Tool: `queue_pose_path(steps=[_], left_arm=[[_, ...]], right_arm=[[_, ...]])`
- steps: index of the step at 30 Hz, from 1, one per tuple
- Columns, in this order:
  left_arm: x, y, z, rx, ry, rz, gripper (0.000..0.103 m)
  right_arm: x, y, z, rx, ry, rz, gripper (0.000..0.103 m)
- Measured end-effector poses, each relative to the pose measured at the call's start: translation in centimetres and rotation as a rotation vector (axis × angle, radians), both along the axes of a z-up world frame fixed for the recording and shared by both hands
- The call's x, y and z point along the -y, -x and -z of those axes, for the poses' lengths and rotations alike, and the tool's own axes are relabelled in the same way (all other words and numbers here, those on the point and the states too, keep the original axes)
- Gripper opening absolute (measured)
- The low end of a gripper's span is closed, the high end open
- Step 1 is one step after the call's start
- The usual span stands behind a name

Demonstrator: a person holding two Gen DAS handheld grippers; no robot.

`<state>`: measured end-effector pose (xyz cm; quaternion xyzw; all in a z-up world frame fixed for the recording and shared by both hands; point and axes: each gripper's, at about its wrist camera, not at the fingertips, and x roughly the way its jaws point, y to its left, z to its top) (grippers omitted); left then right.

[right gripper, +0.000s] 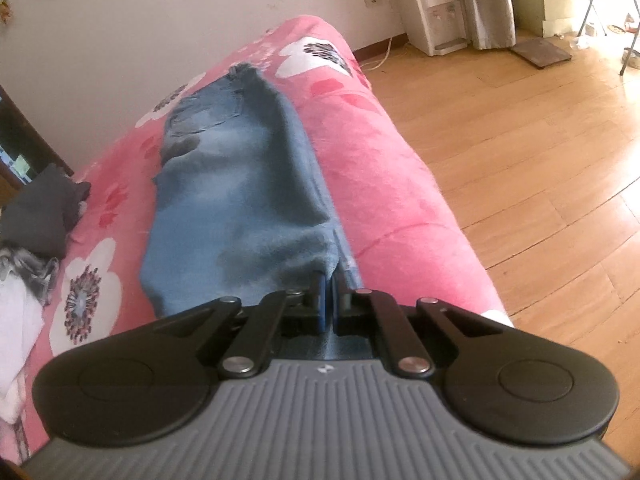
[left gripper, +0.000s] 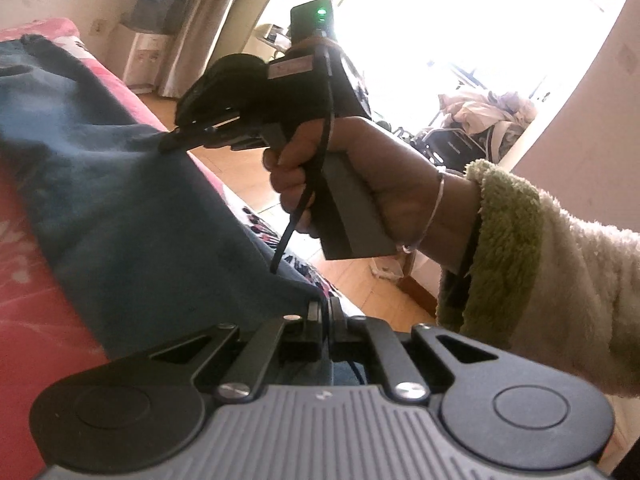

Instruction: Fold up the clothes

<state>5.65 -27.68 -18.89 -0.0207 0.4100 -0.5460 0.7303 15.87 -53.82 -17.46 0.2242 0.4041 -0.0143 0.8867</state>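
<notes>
In the right wrist view we see a pair of blue jeans [right gripper: 236, 184] stretched lengthwise along a bed under a pink flowered blanket [right gripper: 400, 184], running from the upper middle of the frame down to the lower centre. There the right gripper [right gripper: 329, 300] has its jaws pressed together on the near end of the denim. In the left wrist view the left gripper [left gripper: 325, 320] at the bottom centre likewise has its jaws clamped on the jeans [left gripper: 132, 208], which fill the left half of that frame. The right gripper [left gripper: 172, 142] also appears there, left of centre, pinching the cloth's upper edge, carried by a hand [left gripper: 372, 184] with a bangle and a fleecy cream sleeve [left gripper: 560, 280]. Dark and white clothes [right gripper: 44, 216] lie at the left edge of the bed, though we can't quite make out what they are. A water dispenser [right gripper: 432, 16] stands against the wall at upper right, on the wooden floor [right gripper: 540, 152].
</notes>
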Motion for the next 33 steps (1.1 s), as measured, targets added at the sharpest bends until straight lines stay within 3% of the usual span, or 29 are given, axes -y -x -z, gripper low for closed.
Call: queue_pose_path(steps=[9, 14, 15, 18, 25, 29, 33], left_arm=[[0.4, 0.3, 1.0, -0.004, -0.026, 0.022, 0.003], [0.7, 0.1, 1.7, -0.012, -0.057, 0.029, 0.004], [0.7, 0.0, 1.8, -0.022, -0.066, 0.029, 0.007], [0.2, -0.3, 1.4, -0.041, -0.081, 0.016, 0.031], [-3.9, -0.5, -0.5, -0.076, -0.035, 0.016, 0.058], [-7.0, -1.1, -1.6, -0.058, -0.043, 0.01, 0.06], [-9.3, -1.9, -2.6, 0.007, -0.103, 0.004, 0.06]], right_arm=[[0.6, -0.2, 1.7, -0.025, 0.021, 0.002, 0.001], [-0.4, -0.3, 1.5, -0.026, 0.118, -0.046, 0.003], [-0.4, -0.3, 1.6, -0.035, 0.131, -0.049, 0.005], [0.2, 0.4, 1.1, -0.026, 0.114, -0.033, 0.013], [5.0, 9.7, -3.6, 0.172, -0.05, 0.093, 0.016], [6.5, 16.8, -5.8, 0.215, -0.133, 0.137, 0.017], [5.4, 22.3, -6.4, 0.166, -0.193, 0.115, 0.02]])
